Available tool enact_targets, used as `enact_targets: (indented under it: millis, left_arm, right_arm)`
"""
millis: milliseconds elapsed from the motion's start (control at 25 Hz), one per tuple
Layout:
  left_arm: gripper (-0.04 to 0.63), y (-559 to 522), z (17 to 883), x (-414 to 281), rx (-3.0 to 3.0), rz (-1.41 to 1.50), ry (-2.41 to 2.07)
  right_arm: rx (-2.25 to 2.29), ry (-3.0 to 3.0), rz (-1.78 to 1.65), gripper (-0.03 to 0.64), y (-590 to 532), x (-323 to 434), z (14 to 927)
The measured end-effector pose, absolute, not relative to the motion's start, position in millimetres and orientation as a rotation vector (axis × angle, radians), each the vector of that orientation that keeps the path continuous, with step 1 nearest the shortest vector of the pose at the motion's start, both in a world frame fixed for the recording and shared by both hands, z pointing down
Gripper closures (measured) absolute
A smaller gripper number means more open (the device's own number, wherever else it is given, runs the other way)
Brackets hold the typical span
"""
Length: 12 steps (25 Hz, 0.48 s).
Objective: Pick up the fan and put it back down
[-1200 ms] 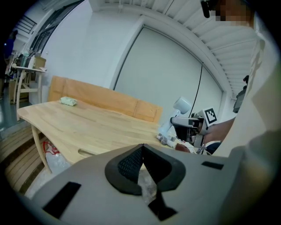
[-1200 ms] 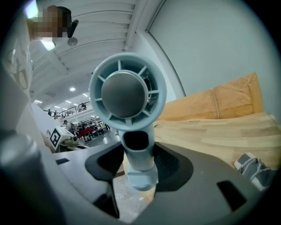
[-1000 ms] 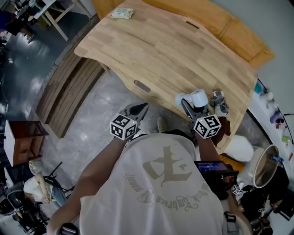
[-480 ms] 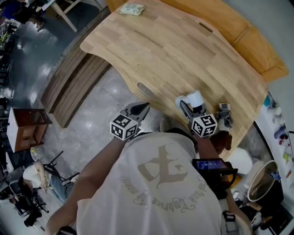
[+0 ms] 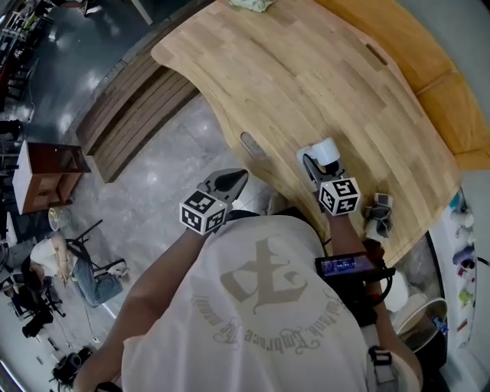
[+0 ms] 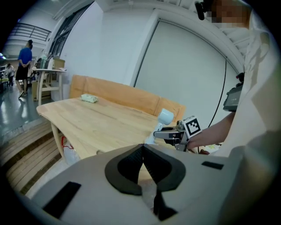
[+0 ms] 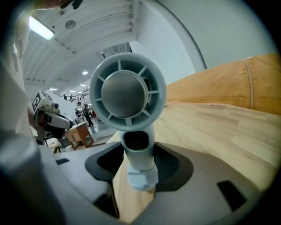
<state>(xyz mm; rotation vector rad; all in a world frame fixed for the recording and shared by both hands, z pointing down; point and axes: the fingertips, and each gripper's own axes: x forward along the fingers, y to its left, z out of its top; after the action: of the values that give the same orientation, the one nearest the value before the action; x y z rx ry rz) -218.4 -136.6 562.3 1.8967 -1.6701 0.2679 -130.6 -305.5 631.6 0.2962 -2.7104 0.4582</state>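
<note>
Two grippers showed in my feed. My right gripper [image 5: 317,163] was clamped on the fan [image 7: 127,94]. Its own view had the pale grey stem standing upright between the two dark pads, both pads against it, with the round grille head above the jaws. In the head view the fan was over the near part of the wooden table [image 5: 306,69], close to its curved front edge. I could not tell whether its foot touched the wood or hung just above it. My left gripper [image 5: 236,178] had its jaws pressed together with nothing between them. It hung off the table, over the grey floor [image 5: 164,164], just beside the front edge.

Against the picture from a second before, the right gripper and the fan had drawn away from the small grey-and-white things [image 5: 379,209] by the table's right edge. Back then those lay just beside the fan; now they lay to the lower right of the right gripper's marker cube [image 5: 338,197], apart from the fan. The grip on the stem looked the same. The left gripper had kept its place in front of the person's white shirt [image 5: 268,306], jaws closed as before. The whole table had slid up and right in the head view, so the pale packet [image 5: 250,4] at its far end was cut by the top edge.
</note>
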Motion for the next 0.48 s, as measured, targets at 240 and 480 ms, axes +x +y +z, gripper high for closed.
enact_targets:
  millis: [240, 480]
  left_arm:
    - [0.584, -121, 569, -228, 1.802, 0.279, -1.707]
    - [0.584, -118, 570, -230, 1.763, 0.293, -1.720]
  right_arm:
    - [0.199, -2.636, 0.257, 0.396, -311, -152, 656]
    - [0.149, -2.628, 0.158, 0.394, -311, -157, 662]
